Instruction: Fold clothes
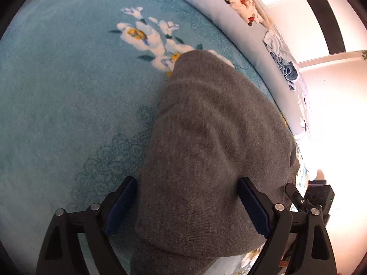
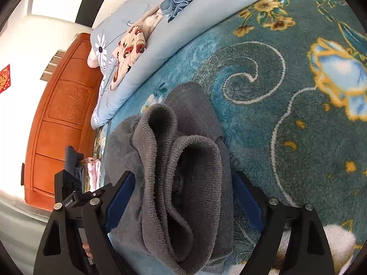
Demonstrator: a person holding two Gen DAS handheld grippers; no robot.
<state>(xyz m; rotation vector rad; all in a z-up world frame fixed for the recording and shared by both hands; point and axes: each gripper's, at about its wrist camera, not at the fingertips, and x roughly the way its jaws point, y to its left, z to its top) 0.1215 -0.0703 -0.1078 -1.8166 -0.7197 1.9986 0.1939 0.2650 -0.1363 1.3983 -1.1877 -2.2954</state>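
Left wrist view: my left jaws (image 1: 187, 206) stand wide, one pad on each side of the grey garment (image 1: 206, 149), not pinching it; released, I judge, because the fold is laid. My right jaws (image 2: 181, 204) are likewise spread wide around its ribbed cuffs (image 2: 183, 171), gripping nothing. The garment lies bundled on the teal flowered blanket (image 1: 68, 91), beside a pale blue quilt (image 2: 183, 23) with more clothes (image 2: 128, 52) heaped on it.

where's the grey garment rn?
Grey garment lies bunched on the teal floral blanket, between both grippers' open jaws in both wrist views.
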